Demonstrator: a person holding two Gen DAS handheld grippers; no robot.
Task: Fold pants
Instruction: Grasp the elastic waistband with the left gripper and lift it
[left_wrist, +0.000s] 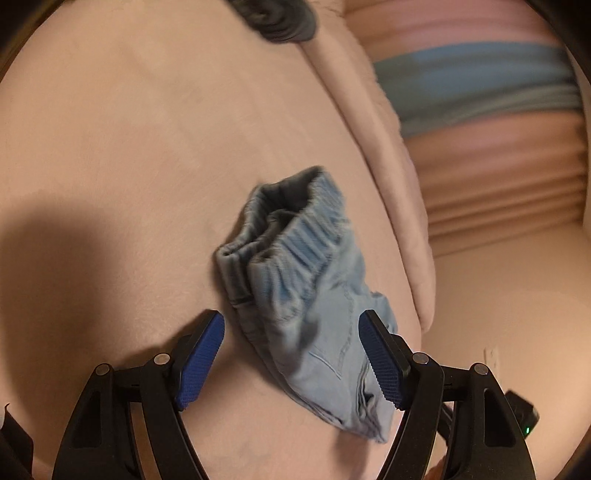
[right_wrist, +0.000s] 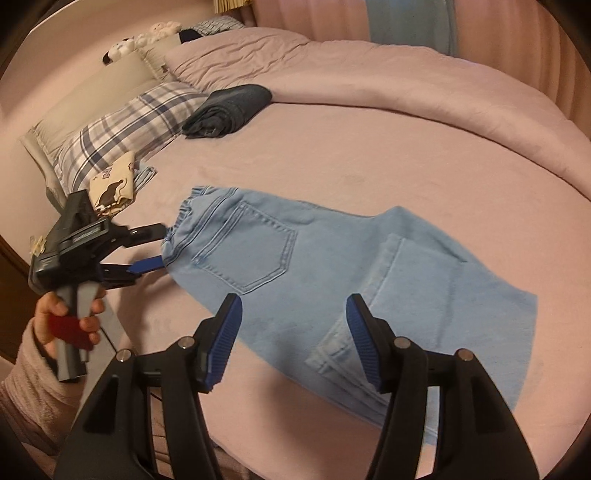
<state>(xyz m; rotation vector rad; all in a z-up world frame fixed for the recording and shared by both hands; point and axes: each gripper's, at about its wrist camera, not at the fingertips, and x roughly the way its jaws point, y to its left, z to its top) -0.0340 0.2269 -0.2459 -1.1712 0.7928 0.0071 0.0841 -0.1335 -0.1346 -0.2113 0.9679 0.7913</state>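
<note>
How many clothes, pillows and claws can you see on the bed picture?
Light blue jeans: 1
Dark folded clothes: 1
Pillows: 2, a plaid pillow and a plain pillow
Claws: 2, the left claw and the right claw
Total: 6

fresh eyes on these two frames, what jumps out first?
The light blue jeans lie flat across the middle of the pink bed, back pocket up, one leg folded over. The left hand-held gripper sits open at the elastic waistband, a finger on each side, while the right hand-held gripper is open above the leg end. Farther back, a dark folded garment rests beside a plaid pillow.
</note>
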